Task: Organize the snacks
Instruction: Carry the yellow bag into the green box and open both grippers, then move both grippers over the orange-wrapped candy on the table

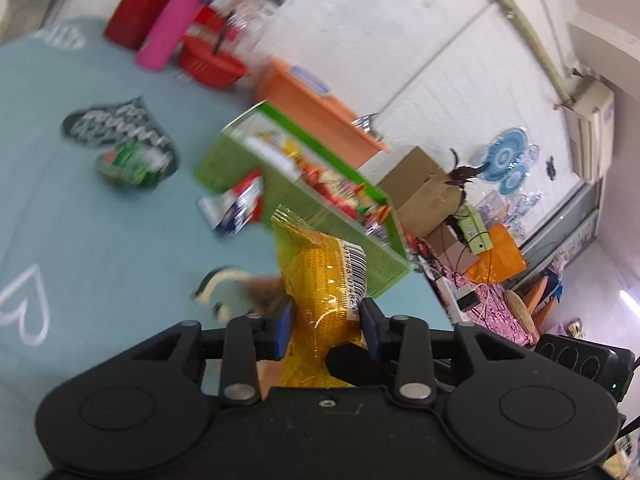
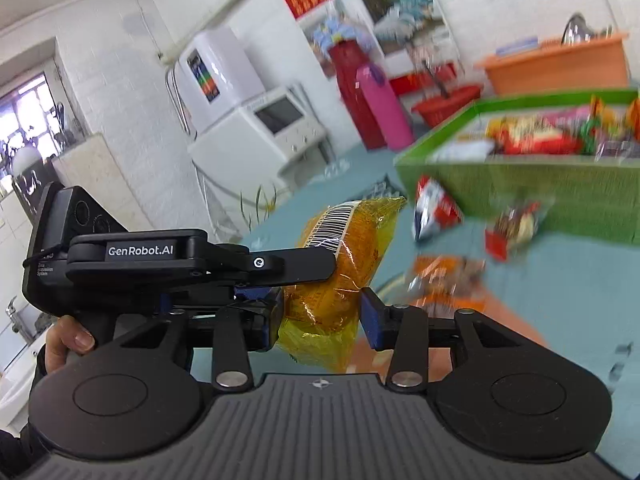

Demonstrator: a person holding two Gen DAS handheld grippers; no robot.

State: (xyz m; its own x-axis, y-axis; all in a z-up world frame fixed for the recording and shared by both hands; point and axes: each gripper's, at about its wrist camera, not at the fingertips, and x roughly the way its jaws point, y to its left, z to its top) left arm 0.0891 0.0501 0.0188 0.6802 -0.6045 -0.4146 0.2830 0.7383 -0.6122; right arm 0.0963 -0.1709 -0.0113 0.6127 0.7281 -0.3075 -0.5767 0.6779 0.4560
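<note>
Both pairs of fingers press the same yellow packet (image 1: pixel 320 280) between their blue pads: the left gripper (image 1: pixel 326 320) pinches it low down, and the right gripper (image 2: pixel 322 320) clamps it from its own side, with the left gripper's black body crossing the right view. The packet hangs in the air above the teal surface (image 1: pixel 80 220), just before the green box (image 1: pixel 280 184) full of snacks. A red-white packet (image 2: pixel 434 208) and other blurred packets lie on the surface beside the box.
</note>
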